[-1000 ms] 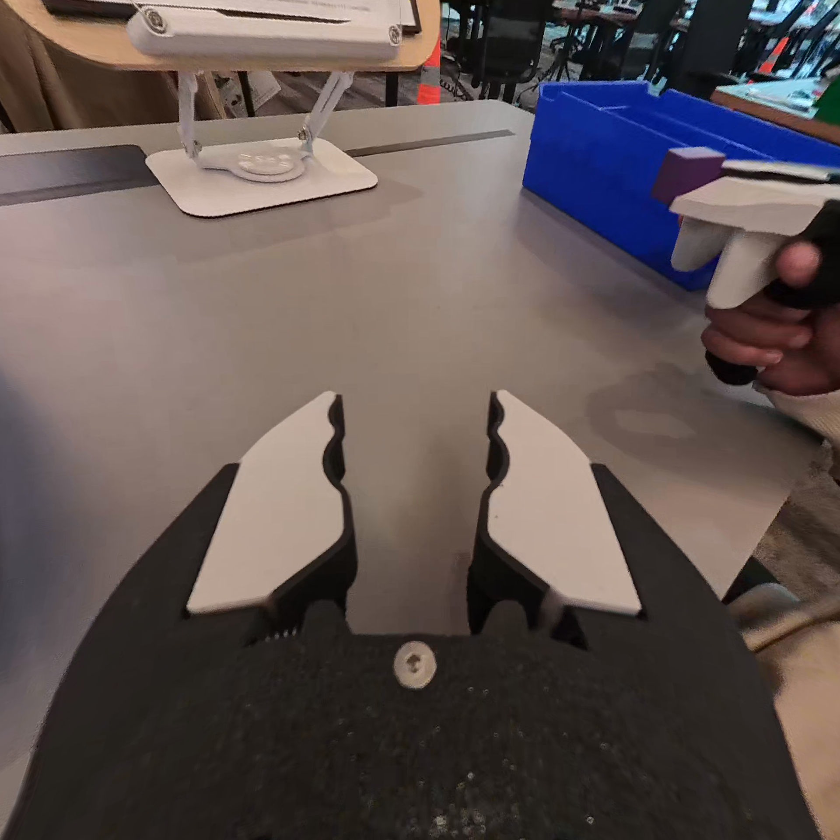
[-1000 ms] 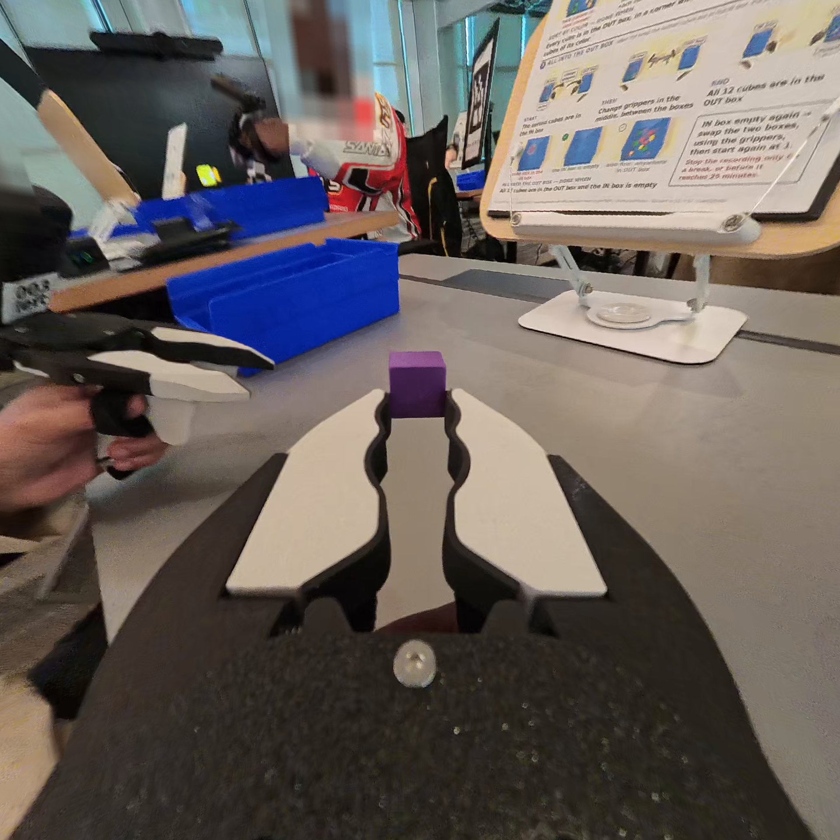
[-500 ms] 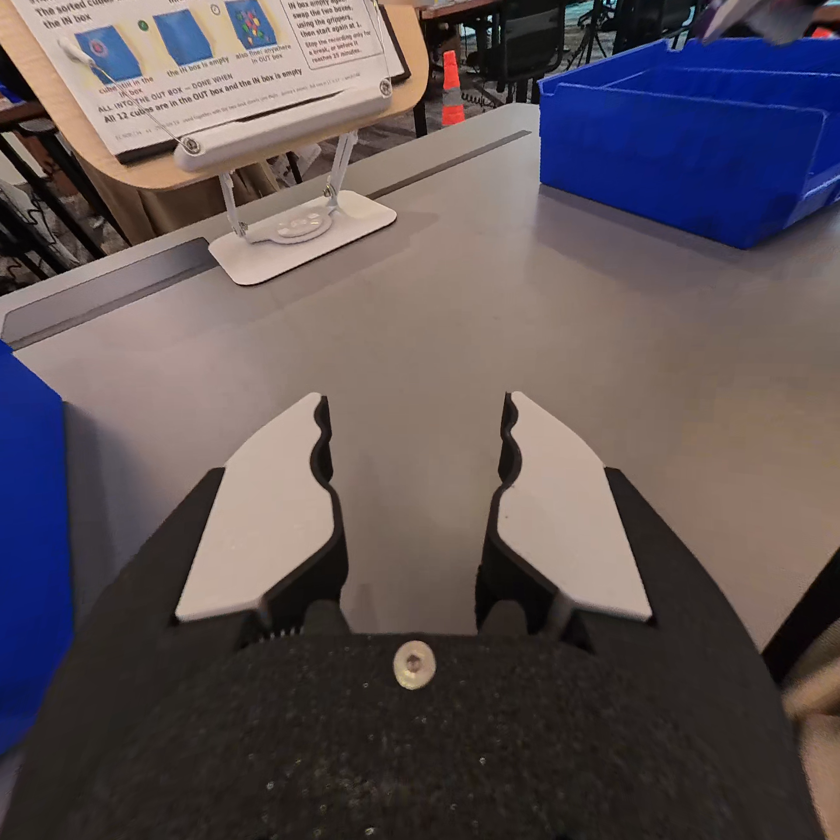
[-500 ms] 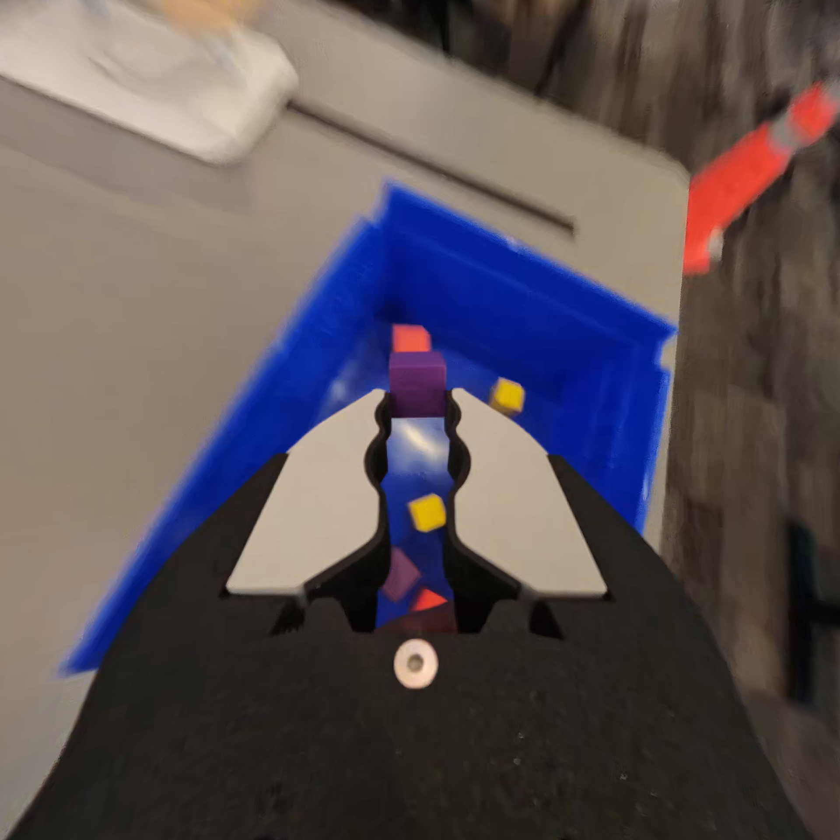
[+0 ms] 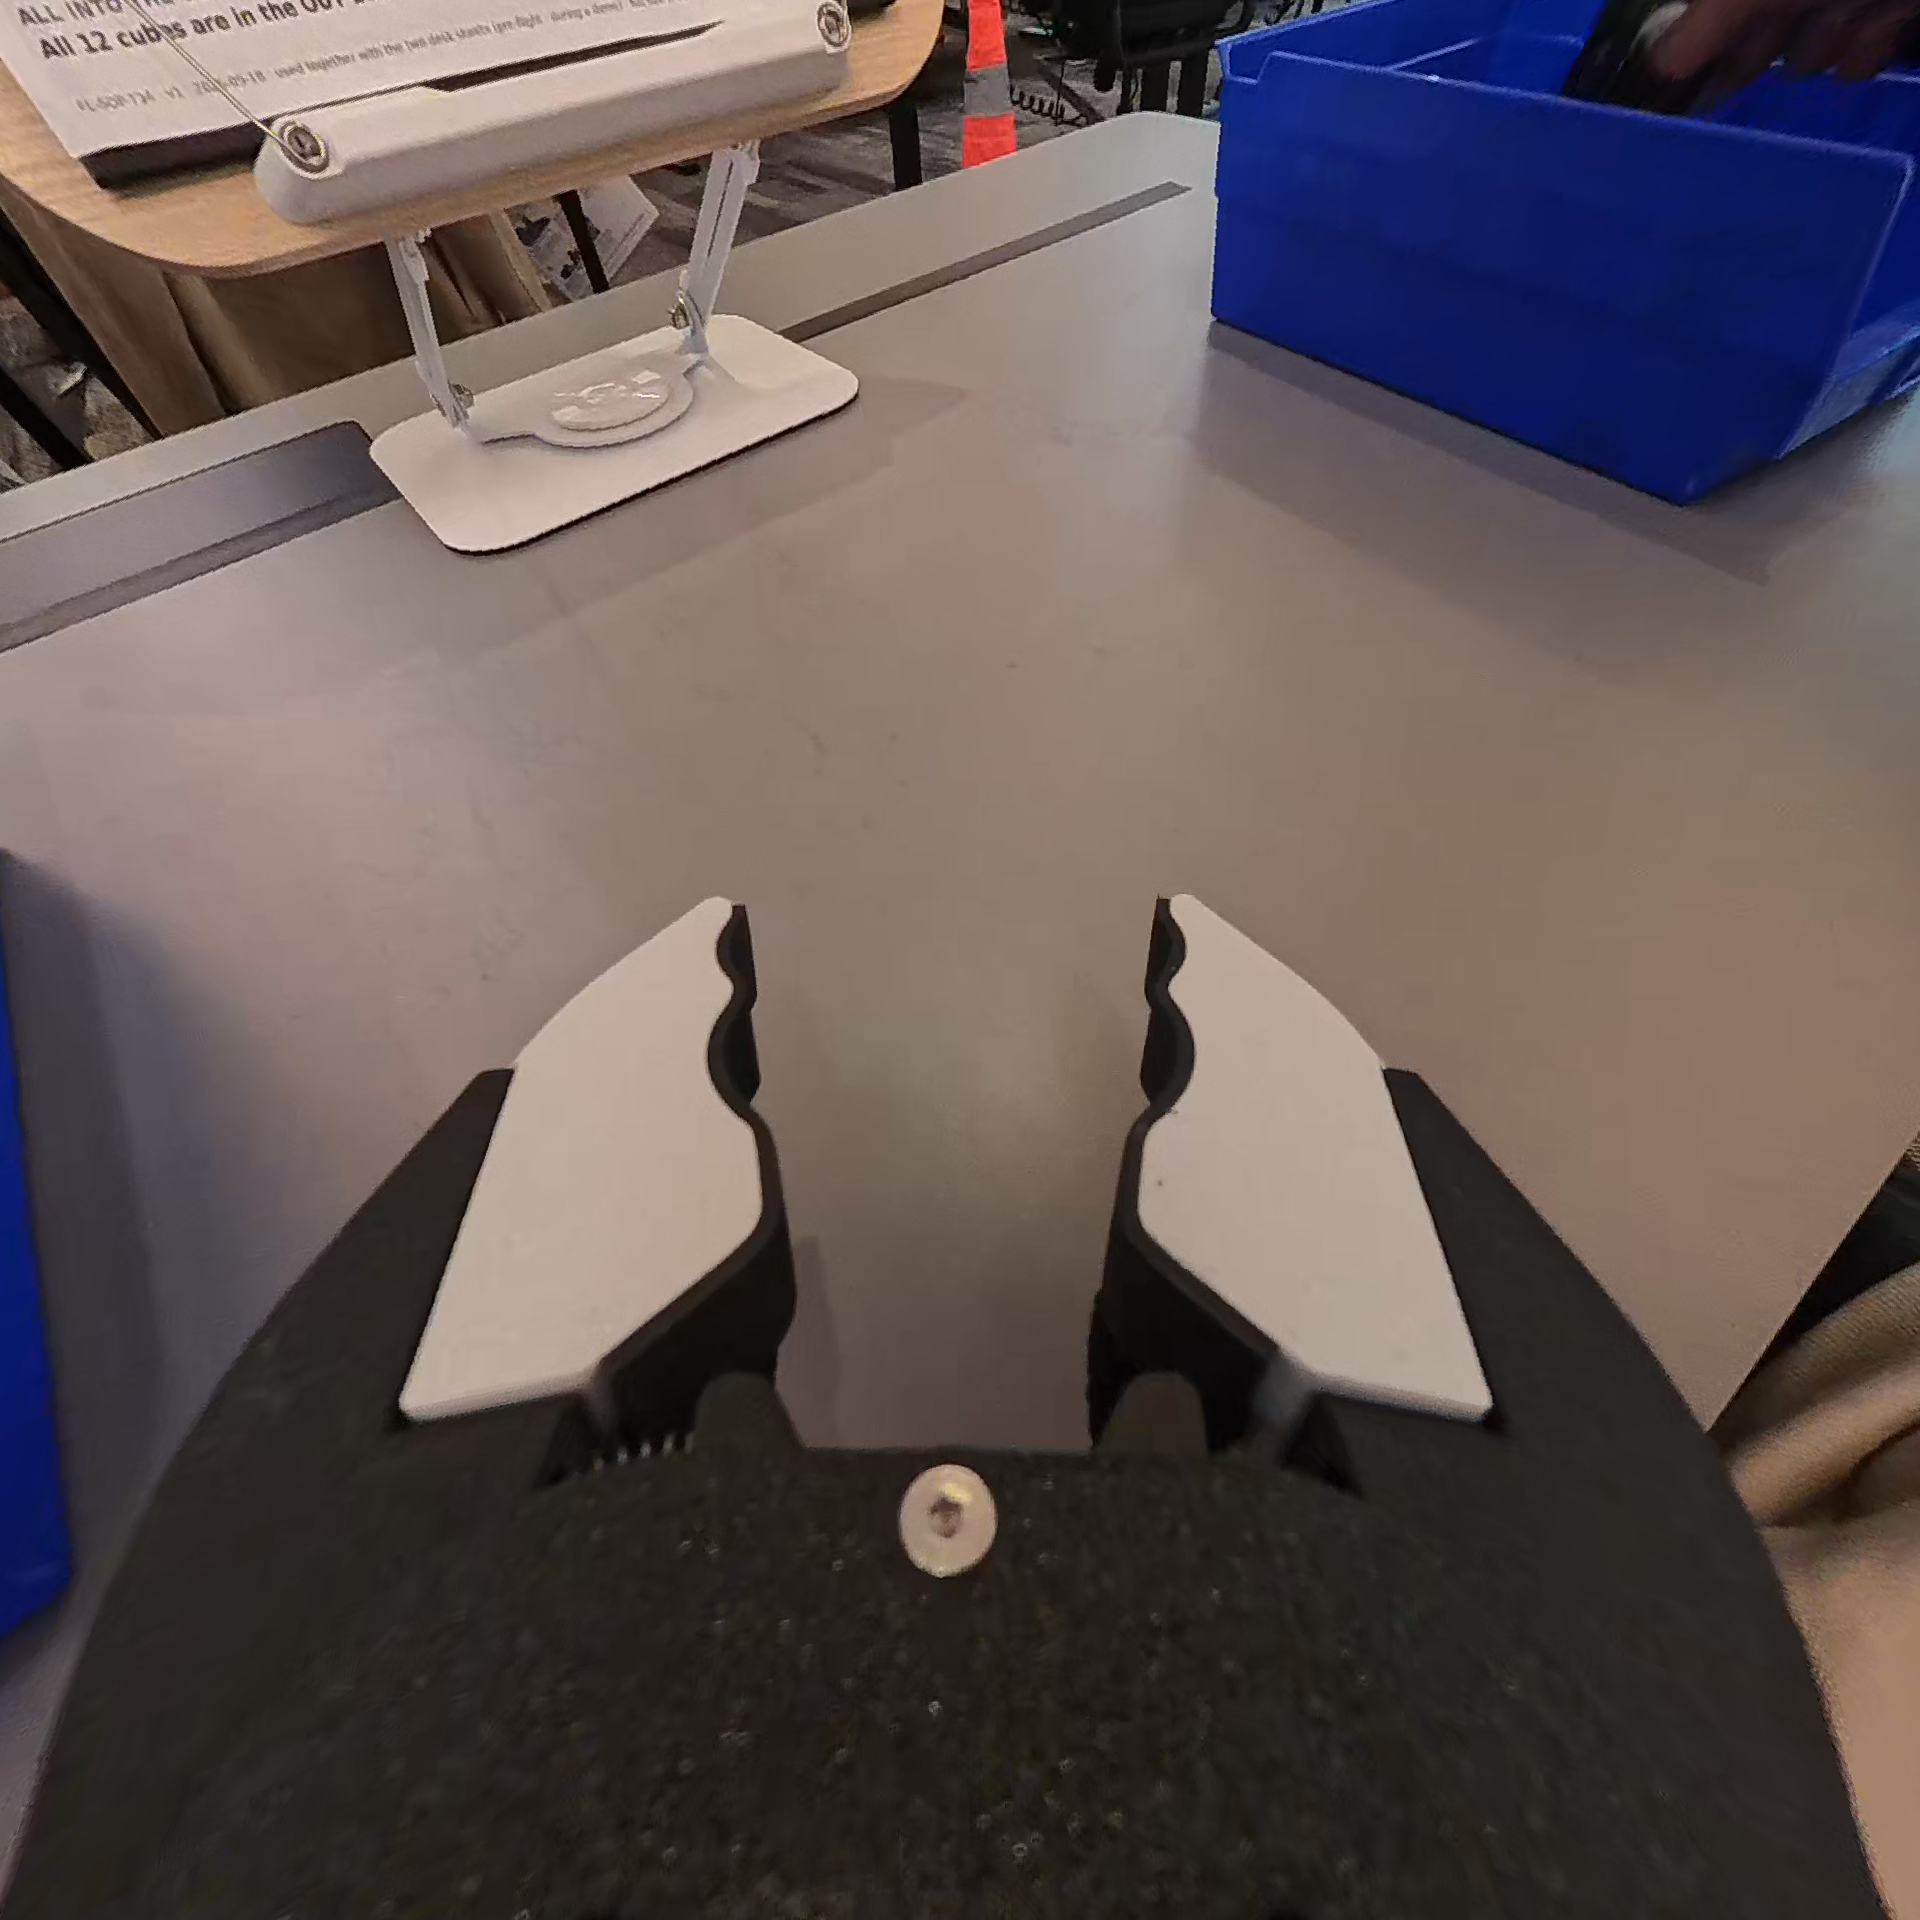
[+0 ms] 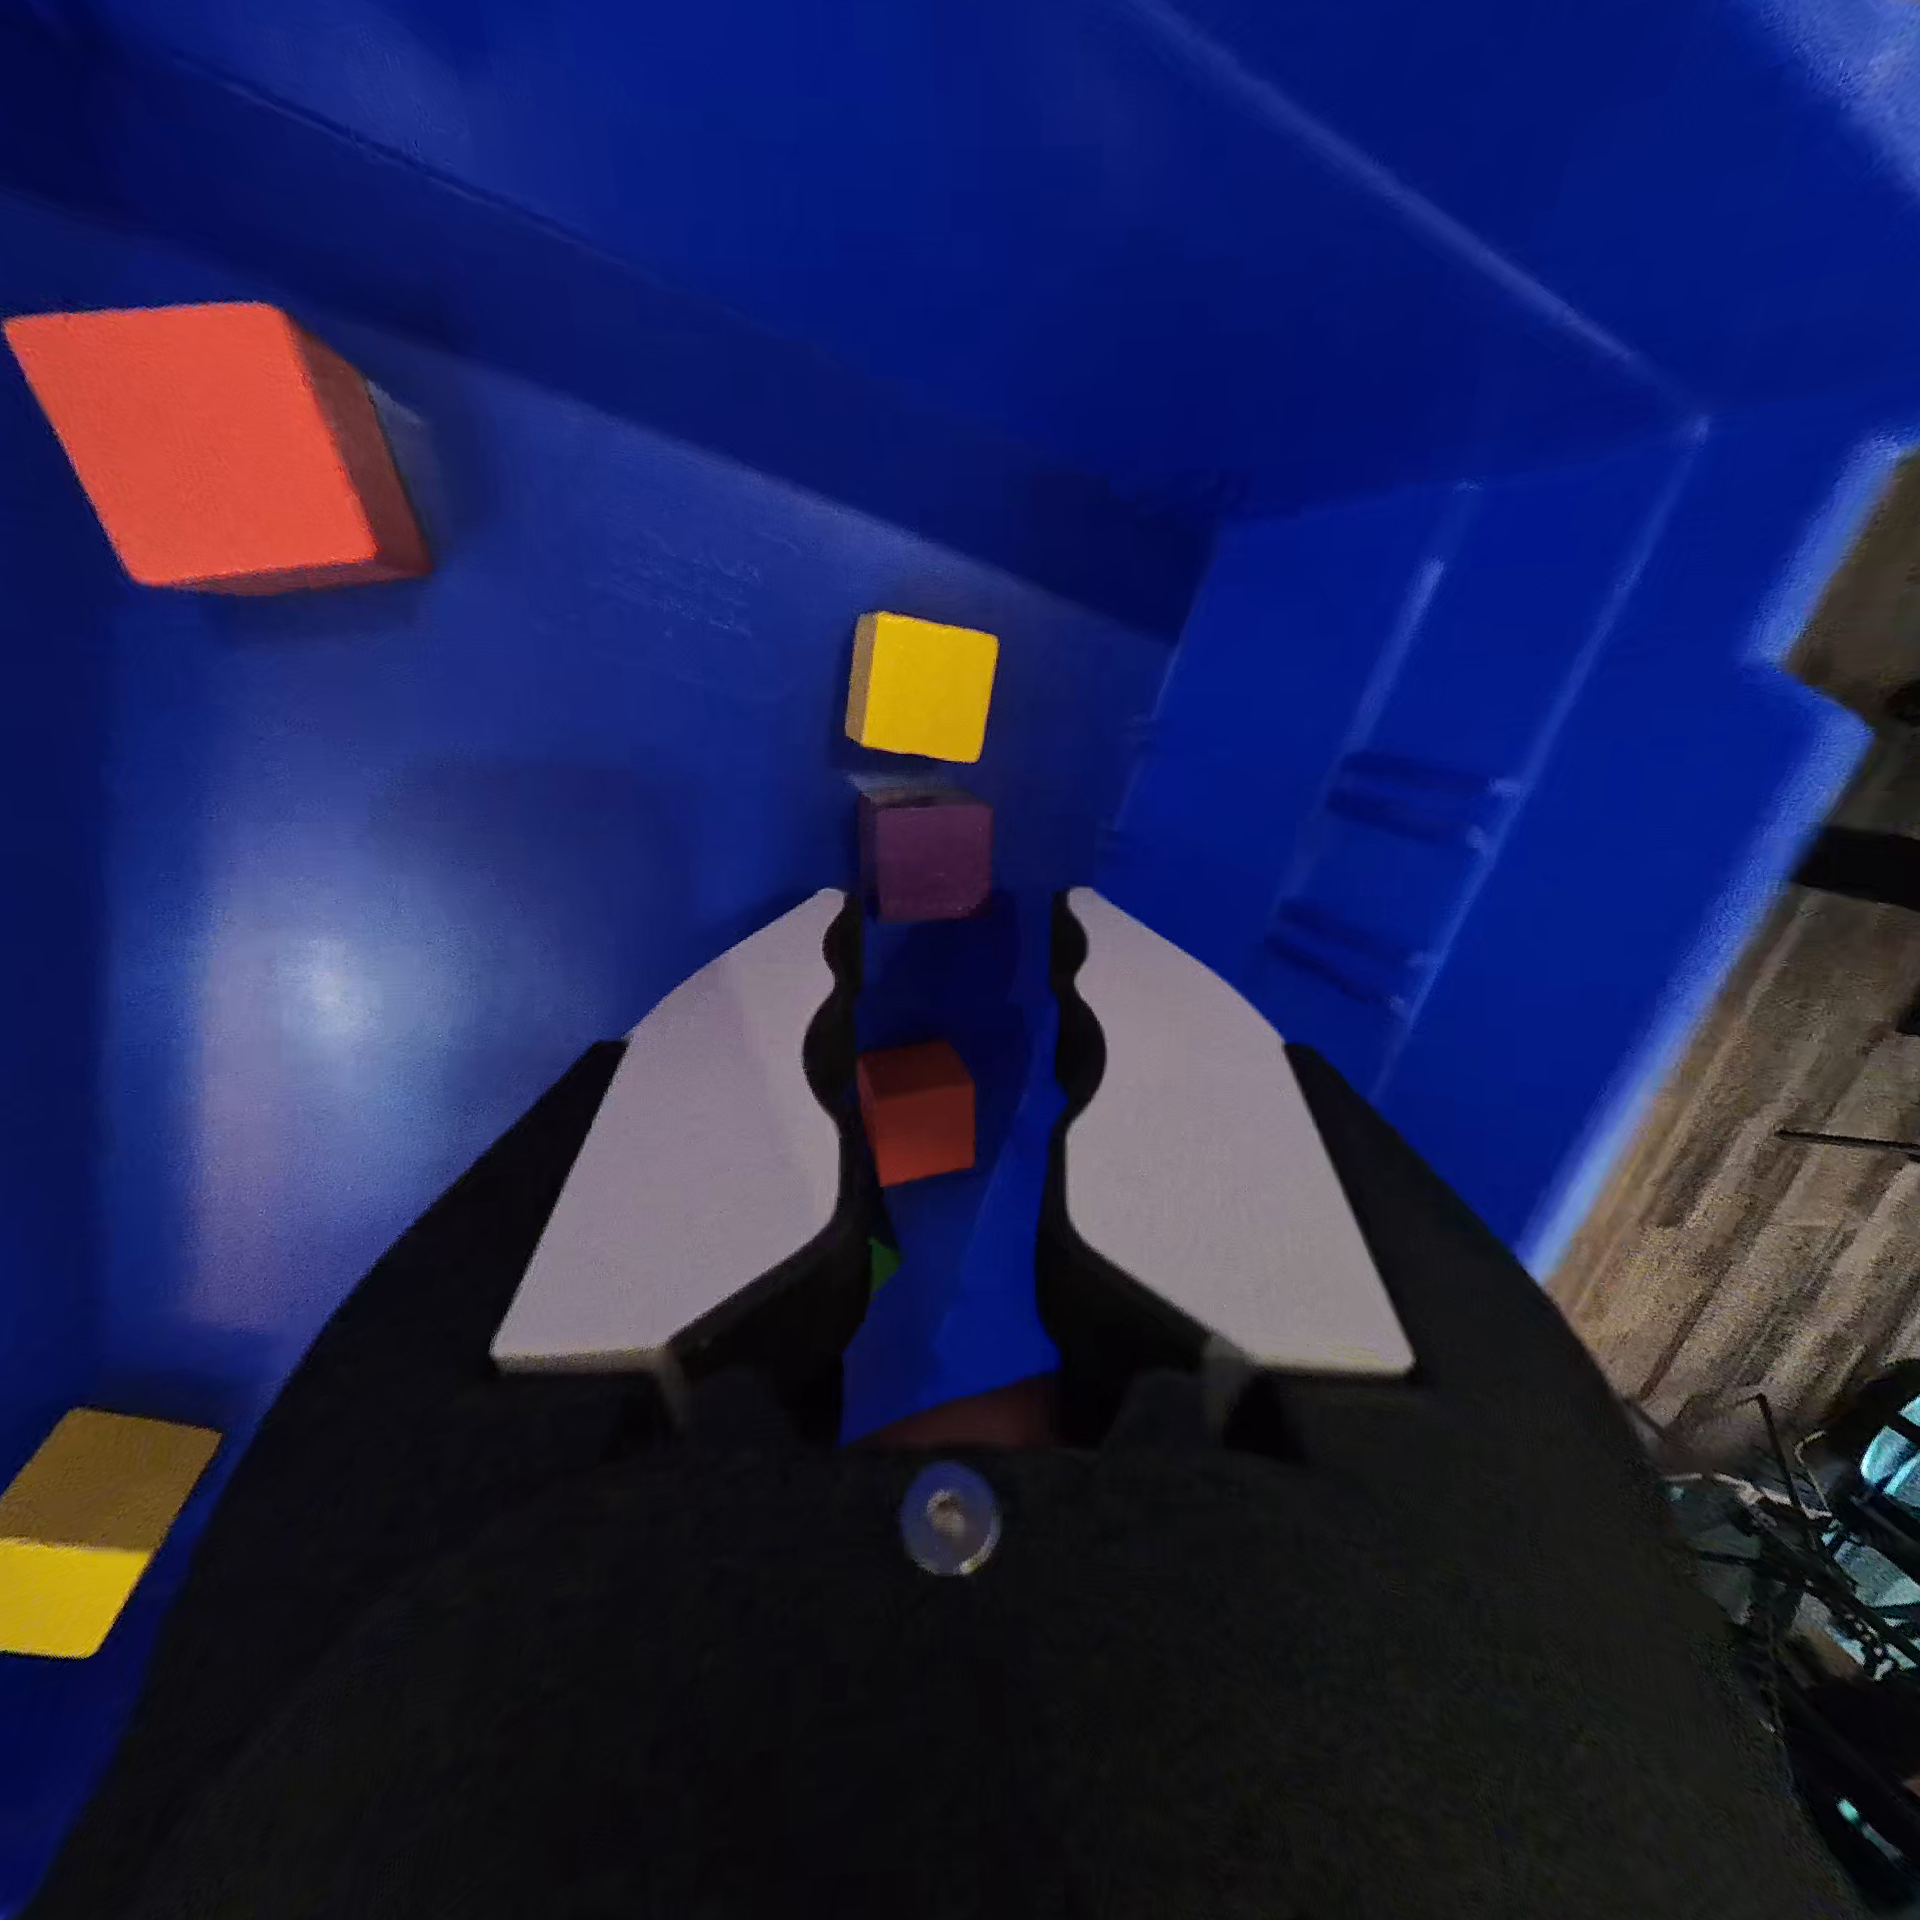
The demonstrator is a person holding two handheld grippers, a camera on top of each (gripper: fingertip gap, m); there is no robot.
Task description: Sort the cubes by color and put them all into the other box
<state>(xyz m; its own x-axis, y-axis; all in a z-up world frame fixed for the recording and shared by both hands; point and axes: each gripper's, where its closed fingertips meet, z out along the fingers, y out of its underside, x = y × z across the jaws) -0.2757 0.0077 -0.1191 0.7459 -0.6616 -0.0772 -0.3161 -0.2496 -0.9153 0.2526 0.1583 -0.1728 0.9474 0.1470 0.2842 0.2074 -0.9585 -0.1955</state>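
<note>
While inside blue box (image 6: 1039, 312), right tool (image 6: 951, 906) part-open (purple cube (image 6: 928, 854) at tips)

A purple cube (image 6: 928, 865) sits just past the fingertips inside a blue plastic box (image 6: 1143, 312), near a corner. Around it on the box floor lie two yellow cubes (image 6: 921, 686) (image 6: 83, 1527) and two red-orange cubes (image 6: 208, 447) (image 6: 920, 1107), scattered apart.
</note>
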